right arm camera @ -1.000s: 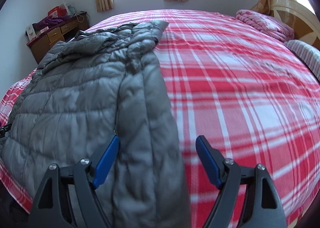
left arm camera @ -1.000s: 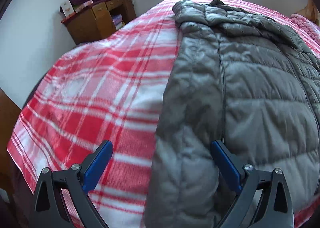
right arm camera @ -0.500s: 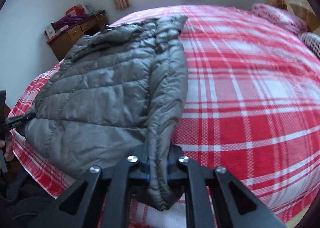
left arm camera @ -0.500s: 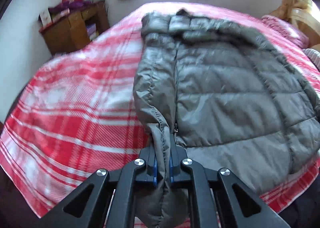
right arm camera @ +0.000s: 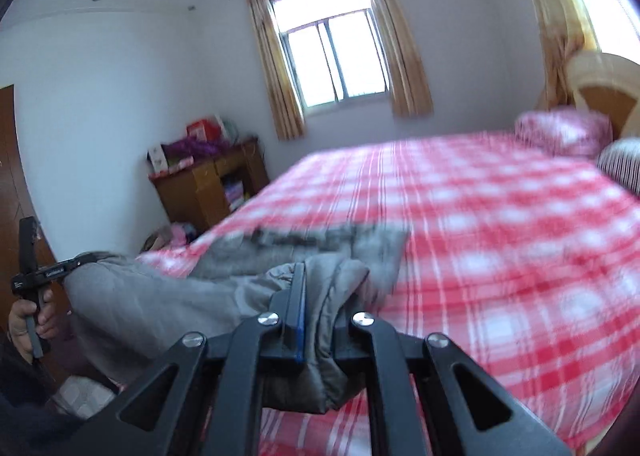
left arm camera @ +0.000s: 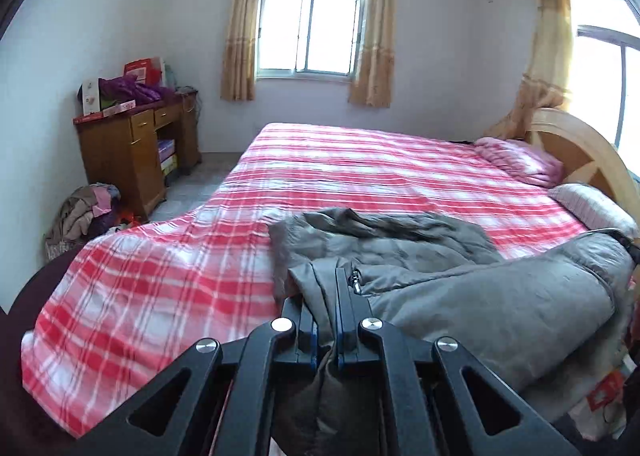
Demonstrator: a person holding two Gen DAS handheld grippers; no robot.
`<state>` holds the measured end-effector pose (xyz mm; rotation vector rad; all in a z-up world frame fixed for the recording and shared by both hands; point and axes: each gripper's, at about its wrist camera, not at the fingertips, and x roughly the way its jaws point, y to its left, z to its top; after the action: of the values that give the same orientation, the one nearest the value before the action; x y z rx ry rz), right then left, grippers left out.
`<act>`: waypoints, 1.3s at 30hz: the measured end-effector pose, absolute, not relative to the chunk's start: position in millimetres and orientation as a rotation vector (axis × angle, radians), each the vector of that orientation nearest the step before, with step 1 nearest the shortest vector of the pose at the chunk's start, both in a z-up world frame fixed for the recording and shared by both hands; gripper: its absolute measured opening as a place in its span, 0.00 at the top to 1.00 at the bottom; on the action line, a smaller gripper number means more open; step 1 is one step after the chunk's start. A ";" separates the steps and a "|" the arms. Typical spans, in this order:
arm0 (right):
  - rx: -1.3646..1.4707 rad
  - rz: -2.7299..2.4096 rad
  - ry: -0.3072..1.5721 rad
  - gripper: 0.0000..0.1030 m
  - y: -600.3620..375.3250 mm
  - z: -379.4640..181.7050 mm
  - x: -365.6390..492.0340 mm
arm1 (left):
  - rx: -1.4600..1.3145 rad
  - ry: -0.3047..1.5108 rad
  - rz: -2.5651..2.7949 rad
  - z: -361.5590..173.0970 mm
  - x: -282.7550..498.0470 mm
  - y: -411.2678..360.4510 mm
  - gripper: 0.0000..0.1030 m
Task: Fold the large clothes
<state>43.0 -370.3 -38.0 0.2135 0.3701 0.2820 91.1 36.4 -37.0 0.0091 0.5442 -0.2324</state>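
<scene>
Both claws are clamped tight on the grey quilted puffer jacket [left arm camera: 460,296]: left claw [left arm camera: 326,332] and right claw [right arm camera: 320,330] each pinch a hem corner, raised above the red plaid bed [left arm camera: 360,176]. Fold barely begun; 1 hem-to-collar fold remains.

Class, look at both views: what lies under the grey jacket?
Under the grey jacket lies the red plaid bedspread, showing all around it. The part of it directly beneath the jacket is covered, so anything there cannot be seen.
</scene>
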 end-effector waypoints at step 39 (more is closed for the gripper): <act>-0.139 -0.011 0.552 0.05 -226.6 -151.0 369.1 | 0.347 0.361 0.478 -136.6 353.3 -107.3 0.03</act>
<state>369.1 -226.6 -151.0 -0.1393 0.5521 -0.0106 353.3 -107.3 -136.6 0.3472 0.3611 0.4781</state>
